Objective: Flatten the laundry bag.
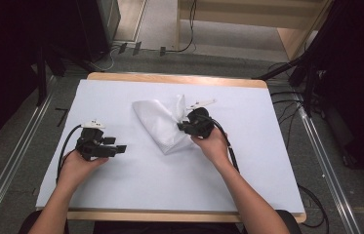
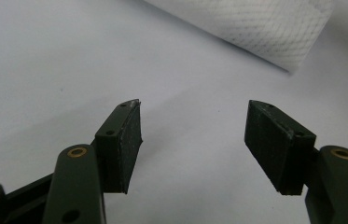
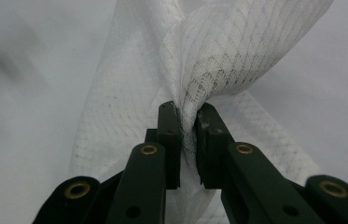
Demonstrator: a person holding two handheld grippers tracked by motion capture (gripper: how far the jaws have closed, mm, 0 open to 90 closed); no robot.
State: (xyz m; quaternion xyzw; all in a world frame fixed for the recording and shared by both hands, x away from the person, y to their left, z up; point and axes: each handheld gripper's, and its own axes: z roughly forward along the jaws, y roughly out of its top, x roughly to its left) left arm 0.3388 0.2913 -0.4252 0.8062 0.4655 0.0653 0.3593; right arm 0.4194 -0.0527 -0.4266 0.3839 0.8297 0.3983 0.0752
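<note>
Right gripper (image 3: 188,116) is clenching a bunched edge of the white mesh cloth (image 1: 157,122), folding barely begun; left gripper (image 2: 192,140) is idling released nearby

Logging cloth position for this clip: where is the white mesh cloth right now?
The white mesh cloth lies mid-table in the high view, its near edge pinched in the right gripper.

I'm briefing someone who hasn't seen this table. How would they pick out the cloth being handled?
Start at the white-covered table. Near its middle lies a white mesh cloth, folded into a slanting strip. It is the one soft thing there, and the right claw is pinched on a bunched fold at its right edge, while the left claw stands open, apart from it.
</note>
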